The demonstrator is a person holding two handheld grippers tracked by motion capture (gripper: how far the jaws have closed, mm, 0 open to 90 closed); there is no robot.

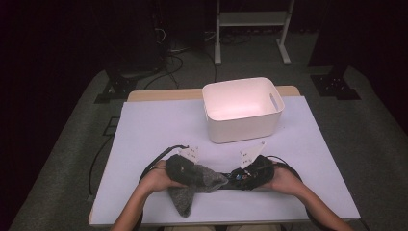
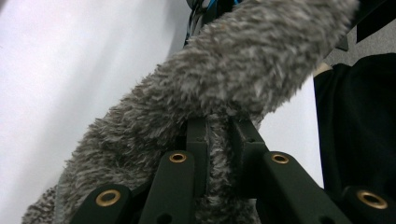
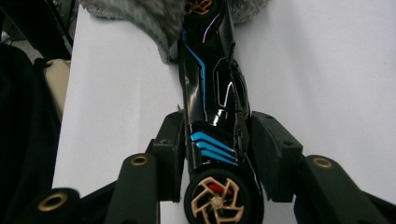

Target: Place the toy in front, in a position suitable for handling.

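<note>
Grey fuzzy cloth is lying near the front edge of the desk, a little left of its middle, with 1 end trailing toward that edge. The left gripper is clenching this cloth: in the left gripper view its 2 black jaws are pressing together with the grey pile squeezed between them and bulging out above.

Just to the right, a glossy black toy car with blue stripes is lying lengthwise between the 2 grippers, also close to the front edge. The right gripper is grasping it; in the right gripper view the pads are sitting against both flanks of the car's body, just ahead of a tan-spoked wheel. The far end of the car is touching the cloth, which is draping over it there.

Both hands are resting low on the desk, the left hand and the right hand well inside the side edges.

Behind them, a white plastic bin is standing toward the back edge, right of centre, well apart from the grippers.
</note>
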